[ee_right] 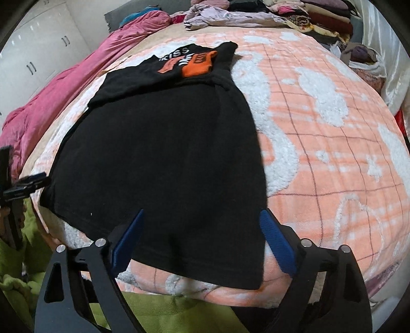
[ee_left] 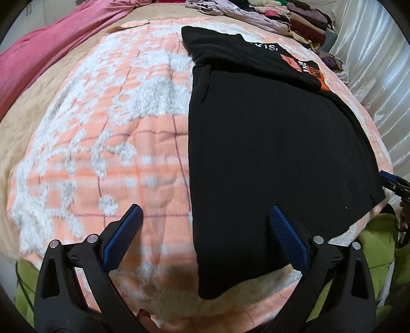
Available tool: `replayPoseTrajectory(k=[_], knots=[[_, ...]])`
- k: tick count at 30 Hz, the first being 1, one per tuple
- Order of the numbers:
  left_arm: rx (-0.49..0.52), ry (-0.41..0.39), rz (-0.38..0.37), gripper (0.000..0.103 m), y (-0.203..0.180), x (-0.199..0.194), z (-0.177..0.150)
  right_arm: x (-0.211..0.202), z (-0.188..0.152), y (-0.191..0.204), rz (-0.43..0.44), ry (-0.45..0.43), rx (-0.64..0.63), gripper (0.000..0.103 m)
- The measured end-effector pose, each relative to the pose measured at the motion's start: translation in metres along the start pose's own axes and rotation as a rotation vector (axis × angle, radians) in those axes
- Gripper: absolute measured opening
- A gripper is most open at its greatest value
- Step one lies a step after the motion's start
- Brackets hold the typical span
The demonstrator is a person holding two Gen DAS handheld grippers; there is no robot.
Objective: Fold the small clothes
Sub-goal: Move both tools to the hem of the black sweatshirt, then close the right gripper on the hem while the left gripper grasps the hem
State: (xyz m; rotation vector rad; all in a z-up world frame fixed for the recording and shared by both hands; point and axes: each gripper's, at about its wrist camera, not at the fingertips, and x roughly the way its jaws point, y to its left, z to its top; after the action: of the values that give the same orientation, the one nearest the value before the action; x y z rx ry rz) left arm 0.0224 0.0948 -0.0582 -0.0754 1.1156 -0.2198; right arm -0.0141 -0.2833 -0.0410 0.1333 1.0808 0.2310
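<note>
A bed [ee_right: 333, 143] covered by a peach-and-white plaid fleece blanket [ee_left: 102, 143] carries a black T-shirt [ee_right: 159, 153] laid flat, a crumpled pink quilt [ee_left: 51, 43] along one side and piled clothes [ee_right: 294, 15] at the far end.

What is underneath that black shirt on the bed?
The black shirt lies flat on a peach and white blanket, which shows all around it. Whatever the cloth covers directly cannot be seen.

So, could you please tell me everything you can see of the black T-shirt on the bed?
The black T-shirt looks like soft knit. It lies flat on the peach-and-white blanket, its far end folded over to show white lettering and an orange print. The near hem reaches the blanket's front edge. Both grippers stand open at that hem, gripping nothing.
</note>
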Motion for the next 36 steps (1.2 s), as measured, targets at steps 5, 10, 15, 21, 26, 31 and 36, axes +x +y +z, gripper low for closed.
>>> replayPoseTrajectory(k=[5, 10, 15, 21, 26, 31, 36], knots=[[-0.023, 0.015, -0.036, 0.073, -0.001, 0.002, -0.004, 0.001, -0.003, -0.004, -0.012, 0.010, -0.005, 0.069], [-0.044, 0.023, -0.044, 0.063, -0.001, 0.004, -0.004, -0.006, -0.007, -0.016, -0.034, -0.016, 0.042, 0.059], [-0.041, 0.033, -0.033, 0.056, -0.002, 0.004, -0.005, -0.006, -0.014, -0.022, -0.046, 0.002, 0.044, 0.054], [-0.062, 0.045, -0.034, 0.051, -0.004, 0.007, -0.006, -0.008, -0.016, -0.020, 0.037, -0.005, 0.052, 0.021], [-0.091, 0.050, -0.053, 0.038, 0.002, 0.002, -0.009, -0.006, -0.016, -0.026, 0.016, 0.011, 0.060, 0.021], [-0.091, 0.061, -0.066, 0.035, 0.003, -0.002, -0.016, 0.000, -0.020, -0.032, 0.029, 0.043, 0.063, 0.024], [-0.090, 0.068, -0.058, 0.037, 0.001, 0.006, -0.018, 0.008, -0.018, -0.036, 0.070, 0.056, 0.069, 0.031]])
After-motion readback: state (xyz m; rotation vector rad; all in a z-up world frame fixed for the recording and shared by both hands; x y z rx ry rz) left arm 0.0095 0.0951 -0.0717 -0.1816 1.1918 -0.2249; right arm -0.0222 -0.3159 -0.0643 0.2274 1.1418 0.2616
